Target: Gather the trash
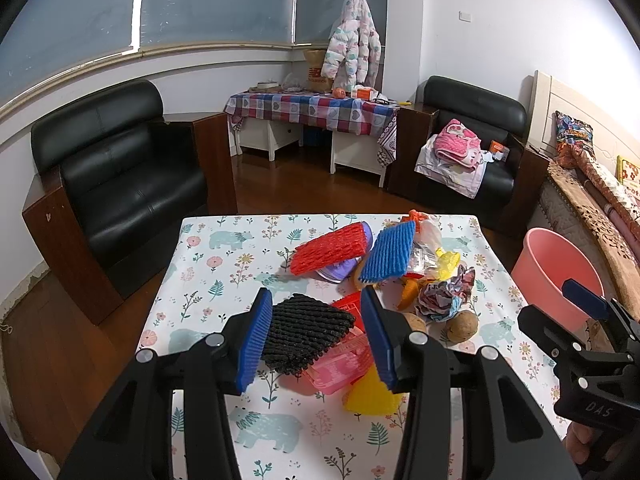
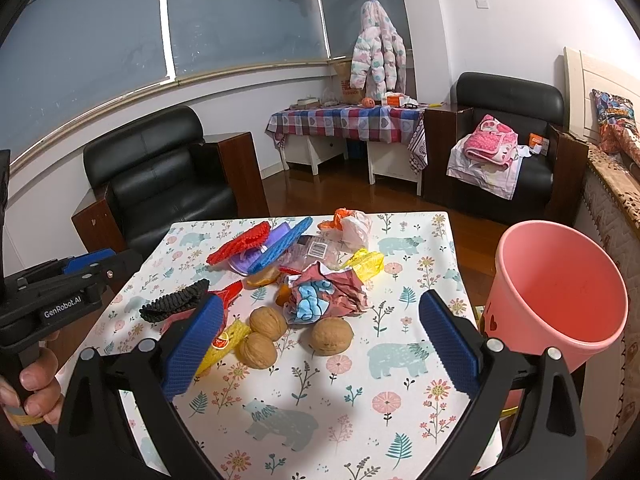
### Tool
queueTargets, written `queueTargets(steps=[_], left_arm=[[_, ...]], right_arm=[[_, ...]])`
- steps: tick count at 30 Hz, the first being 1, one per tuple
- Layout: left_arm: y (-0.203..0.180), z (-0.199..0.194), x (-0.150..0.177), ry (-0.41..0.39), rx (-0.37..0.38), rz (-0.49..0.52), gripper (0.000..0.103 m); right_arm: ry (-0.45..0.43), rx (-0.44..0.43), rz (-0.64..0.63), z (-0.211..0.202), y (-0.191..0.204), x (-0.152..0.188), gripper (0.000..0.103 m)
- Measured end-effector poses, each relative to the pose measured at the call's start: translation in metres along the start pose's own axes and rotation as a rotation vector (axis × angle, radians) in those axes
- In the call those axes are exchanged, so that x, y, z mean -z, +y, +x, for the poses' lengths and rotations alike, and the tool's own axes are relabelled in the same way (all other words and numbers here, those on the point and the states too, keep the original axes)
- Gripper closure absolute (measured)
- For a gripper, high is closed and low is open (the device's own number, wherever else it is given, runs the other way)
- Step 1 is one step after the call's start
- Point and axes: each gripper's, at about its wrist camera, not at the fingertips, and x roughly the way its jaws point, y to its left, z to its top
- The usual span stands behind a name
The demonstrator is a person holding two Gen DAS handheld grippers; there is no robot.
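Note:
A heap of trash lies on the floral-cloth table [image 1: 224,264]: a red foam net [image 1: 330,250], a blue foam net [image 1: 390,254], crumpled paper [image 2: 324,292], three walnuts [image 2: 332,336] and plastic wrappers [image 2: 356,228]. My left gripper [image 1: 316,336] is open above the near edge of the heap. A black foam net [image 1: 308,332] shows between its blue pads, resting on a pink plastic box [image 1: 340,364], and neither pad presses on it. My right gripper [image 2: 320,344] stands wide open over the walnuts, holding nothing.
A pink bucket [image 2: 560,280] stands off the table's right edge, tilted towards me. A yellow foam net [image 1: 372,396] lies near the front. Black armchairs [image 1: 120,176] stand on the wooden floor behind. A person's hand [image 2: 36,380] grips the left handle.

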Motion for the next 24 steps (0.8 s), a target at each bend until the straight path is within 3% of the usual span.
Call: queueTargets(steps=[20, 21, 24], left_arm=[[0.002, -0.001, 0.0, -0.006, 0.01, -0.005, 0.057], [0.003, -0.002, 0.0, -0.01, 0.018, -0.007, 0.056], [0.012, -0.01, 0.004, -0.045, 0.04, -0.011, 0.042]], right_arm=[[0.017, 0.001, 0.007, 0.004, -0.003, 0.007, 0.005], [0.022, -0.001, 0.005, 0.005, -0.004, 0.008, 0.005], [0.025, 0.002, -0.001, 0.007, -0.004, 0.007, 0.005]])
